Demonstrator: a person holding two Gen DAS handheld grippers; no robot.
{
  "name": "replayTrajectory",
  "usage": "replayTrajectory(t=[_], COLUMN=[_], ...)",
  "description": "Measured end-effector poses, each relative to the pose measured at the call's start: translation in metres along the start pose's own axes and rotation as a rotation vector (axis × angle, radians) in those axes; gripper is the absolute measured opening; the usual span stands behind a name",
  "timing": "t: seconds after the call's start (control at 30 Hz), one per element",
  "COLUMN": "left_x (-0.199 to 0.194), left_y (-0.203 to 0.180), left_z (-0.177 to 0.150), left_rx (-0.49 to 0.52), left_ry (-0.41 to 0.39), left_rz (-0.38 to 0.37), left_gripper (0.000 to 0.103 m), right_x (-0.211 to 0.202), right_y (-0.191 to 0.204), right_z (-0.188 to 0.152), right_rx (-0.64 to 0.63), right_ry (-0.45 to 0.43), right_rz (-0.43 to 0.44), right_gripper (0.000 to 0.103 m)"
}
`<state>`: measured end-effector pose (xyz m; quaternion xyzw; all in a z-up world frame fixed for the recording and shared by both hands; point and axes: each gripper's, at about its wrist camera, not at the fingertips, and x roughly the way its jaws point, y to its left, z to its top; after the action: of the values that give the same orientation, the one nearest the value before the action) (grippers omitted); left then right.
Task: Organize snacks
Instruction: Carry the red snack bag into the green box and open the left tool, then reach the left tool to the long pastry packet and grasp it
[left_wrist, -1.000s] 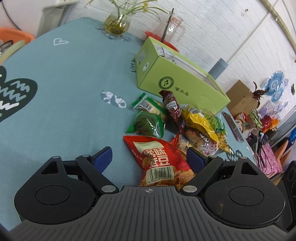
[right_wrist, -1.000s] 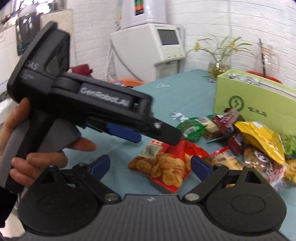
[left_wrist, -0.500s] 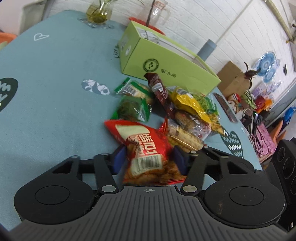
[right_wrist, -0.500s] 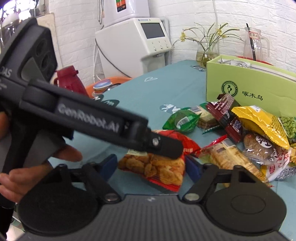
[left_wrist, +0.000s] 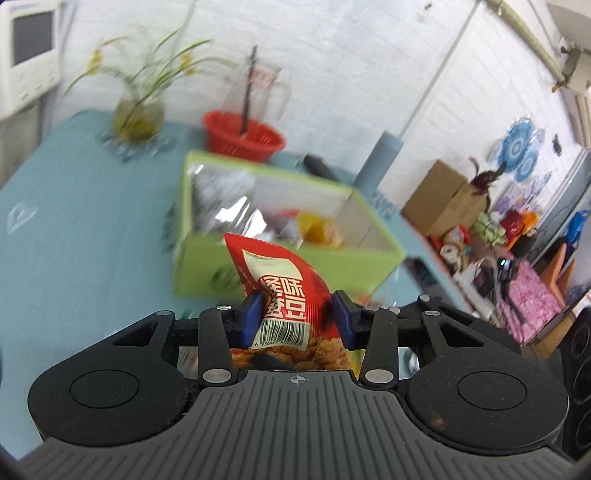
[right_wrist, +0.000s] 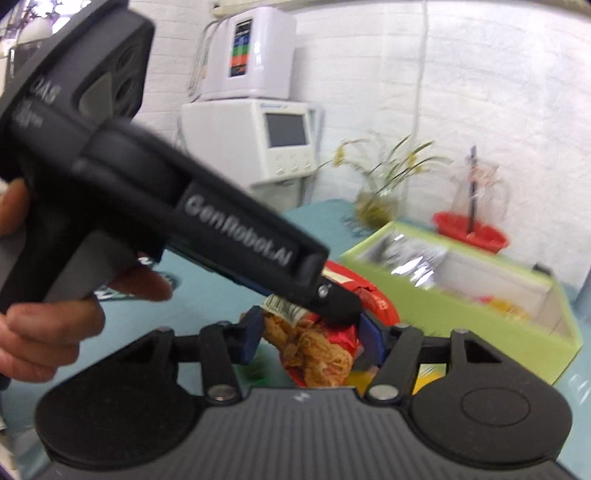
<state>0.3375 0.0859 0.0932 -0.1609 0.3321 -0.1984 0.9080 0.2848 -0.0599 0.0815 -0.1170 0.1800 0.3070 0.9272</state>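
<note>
A red snack bag with a barcode is held up off the teal table, in front of the open green box. My left gripper has its blue pads pressed on the bag's lower part, jaws still closing. In the right wrist view the same bag sits crumpled between the pads of my right gripper, which press on it while closing. The left gripper crosses that view from the upper left, gripped by a person's hand. Silver and yellow packets lie inside the green box.
Behind the box stand a red basket with a glass jug and a vase of plants. A white machine stands at the far table end. A cardboard box and clutter lie off the table's right side.
Both grippers closed on the red bag and lifted it off the table toward the green box. The loose snack pile dropped out of view and the box's open top came into sight.
</note>
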Motion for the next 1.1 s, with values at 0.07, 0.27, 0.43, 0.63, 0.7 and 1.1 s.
replayTrajectory(t=[0.07,0.27,0.43,0.63,0.7,1.1], left_x=[0.024,0.107,0.117,0.055,0.039,-0.017], left_y=[-0.006,-0.014,-0.007,-0.014,-0.018,-0.012], left_z=[0.029,0.086,0.087,0.053,0.036,-0.088], left_rx=[-0.011,0.006,0.042,0.102,0.103,-0.051], left_ry=[-0.001,0.028,-0.009,-0.108,-0.114,-0.094], left_rz=[-0.035,-0.053,0.046,0.07,0.059,0.159], left_gripper=[0.02,0.024,0.056,0.075,0.077,0.081], right_x=[0.01,0.055,0.073,0.014,0.0,-0.03], right_y=[-0.028,-0.109,-0.143,-0.122,-0.111,-0.074], right_z=[0.014,0.034,0.022,-0.007,-0.018,-0.075], right_rx=[0.018,0.1,0.194,0.154,0.153,0.24], right_ry=[-0.014,0.019,0.049,-0.007,0.009,0.012], right_rz=[-0.035,-0.086,-0.085,-0.094,-0.071,-0.034], right_gripper=[0.066,0.065,0.073,0.093,0.093,0.093])
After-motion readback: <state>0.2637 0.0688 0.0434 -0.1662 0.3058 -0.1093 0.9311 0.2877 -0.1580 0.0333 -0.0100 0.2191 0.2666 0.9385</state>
